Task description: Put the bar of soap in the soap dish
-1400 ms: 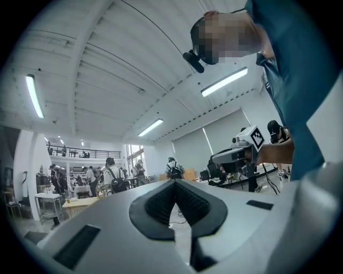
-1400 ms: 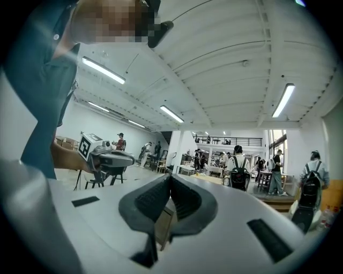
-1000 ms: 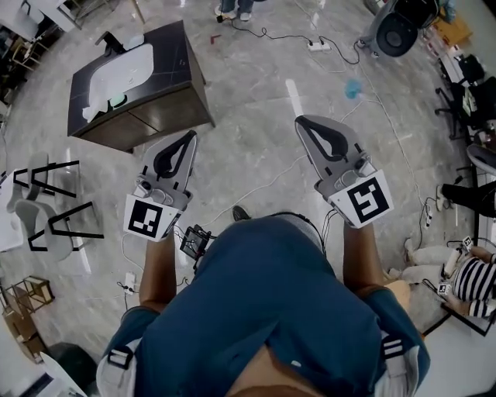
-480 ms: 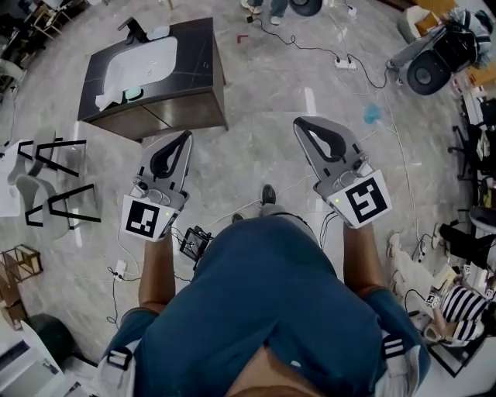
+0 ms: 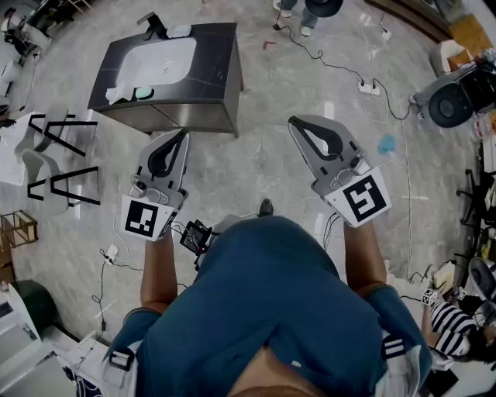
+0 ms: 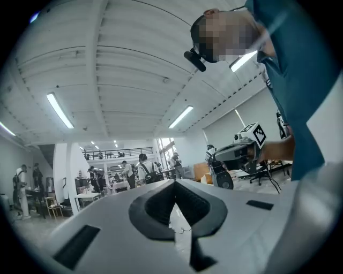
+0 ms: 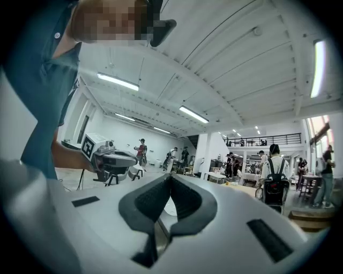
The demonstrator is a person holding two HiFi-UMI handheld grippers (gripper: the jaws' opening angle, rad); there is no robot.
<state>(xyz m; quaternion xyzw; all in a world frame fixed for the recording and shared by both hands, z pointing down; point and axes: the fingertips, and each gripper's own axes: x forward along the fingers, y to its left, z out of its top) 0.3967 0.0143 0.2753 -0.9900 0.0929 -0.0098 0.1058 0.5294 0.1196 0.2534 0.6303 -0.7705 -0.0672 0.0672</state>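
Head view: person walking, both hands out front, grippers held level. Sink cabinet now sits closer to the top middle of frame than 1 second ago, when it lay further left. The black fan has slid from the top edge down the right side. So the person is turning and stepping toward the cabinet; 1 shoe shows ahead of the body.

Left gripper: jaws closed tip to tip, nothing between them. The left gripper view shows only the hollow between the pads and the room beyond. Right gripper: same, jaws together and empty. Neither has changed over the second.

Soap is not held. The white basin in the cabinet top has a small green item on its near rim beside a white cloth. A pale thing sits next to the faucet. One may be the soap and the other the dish, but they are too small to tell. Both are well apart from the grippers.

Judgement: approach stage, no grasp yet. Next step needs the gap to the cabinet closed and 1 gripper opened before reaching.
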